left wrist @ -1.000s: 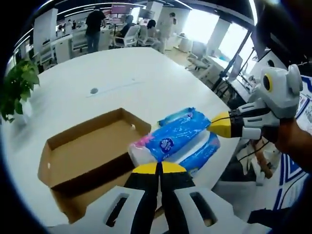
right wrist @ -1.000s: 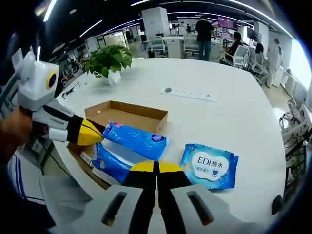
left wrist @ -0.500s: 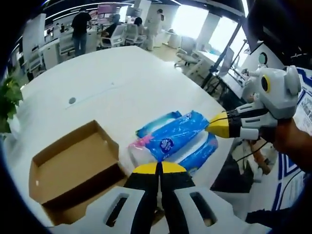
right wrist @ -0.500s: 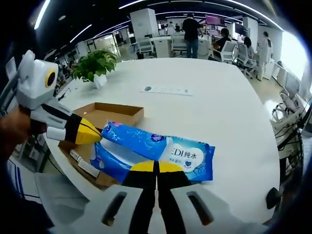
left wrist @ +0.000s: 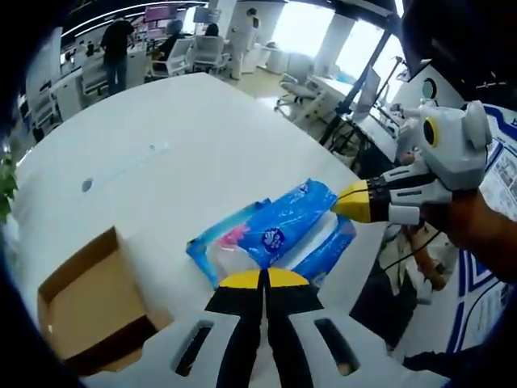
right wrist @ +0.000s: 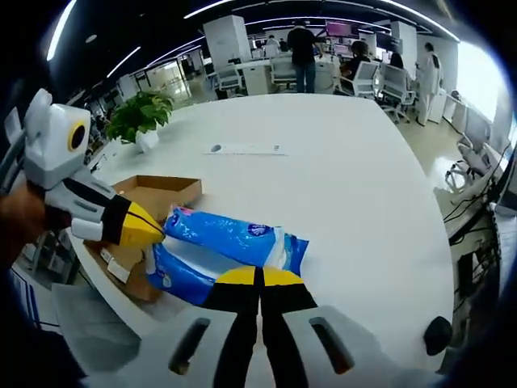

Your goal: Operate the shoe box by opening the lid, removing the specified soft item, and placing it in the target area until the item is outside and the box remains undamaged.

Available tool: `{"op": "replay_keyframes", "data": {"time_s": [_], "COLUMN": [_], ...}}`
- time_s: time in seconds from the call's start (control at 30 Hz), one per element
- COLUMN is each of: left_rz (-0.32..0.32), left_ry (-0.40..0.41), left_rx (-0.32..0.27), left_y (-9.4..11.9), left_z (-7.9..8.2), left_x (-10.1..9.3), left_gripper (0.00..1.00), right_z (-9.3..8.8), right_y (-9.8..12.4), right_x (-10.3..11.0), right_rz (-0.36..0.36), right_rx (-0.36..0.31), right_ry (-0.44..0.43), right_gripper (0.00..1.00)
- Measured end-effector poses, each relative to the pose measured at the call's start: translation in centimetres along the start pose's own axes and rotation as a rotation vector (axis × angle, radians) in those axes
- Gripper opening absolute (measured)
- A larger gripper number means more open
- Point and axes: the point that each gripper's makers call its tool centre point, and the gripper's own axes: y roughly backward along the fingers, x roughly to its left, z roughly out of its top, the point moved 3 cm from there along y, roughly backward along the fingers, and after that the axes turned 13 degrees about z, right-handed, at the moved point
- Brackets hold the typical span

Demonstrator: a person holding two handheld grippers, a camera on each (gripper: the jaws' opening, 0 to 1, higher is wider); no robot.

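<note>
Both tongs (left wrist: 262,279) pinching glossy crinkled blue pack (left wrist: 283,229)

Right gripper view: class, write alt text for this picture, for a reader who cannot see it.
A blue tissue pack is held between two yellow-tipped claws, the right claw shut on its near end and the left claw gripping its other end. Behind it, an open cardboard box sits on a white table, with a potted plant beyond.

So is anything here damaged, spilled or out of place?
Nothing looks damaged or spilled. The cardboard box sits open and whole on the white table, and both grippers hold one blue tissue pack between them.
</note>
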Motion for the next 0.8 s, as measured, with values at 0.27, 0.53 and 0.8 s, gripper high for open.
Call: {"op": "replay_keyframes", "data": {"time_s": [0.27,0.53,0.8], "left_rz": [-0.017,-0.043,-0.064], "left_ry": [-0.016,-0.018,-0.014], "left_rx": [0.021,0.037,0.054], "left_y": [-2.7,-5.5,-8.3], "left_z": [1.5,2.7,3.6], "left_x": [-2.4,-4.7,-6.4], "left_gripper": [0.00,0.00,0.00], "right_z": [-0.2,-0.5,-0.9], "right_y": [1.0,1.6,1.7], "right_x": [-3.6,-7.2,-10.4], "right_rz": [-0.006,-0.025,-0.040], "right_rx": [-0.001,0.007,0.022], "right_ry": [-0.026,-0.046,-0.058], "right_gripper": [0.00,0.00,0.00]}}
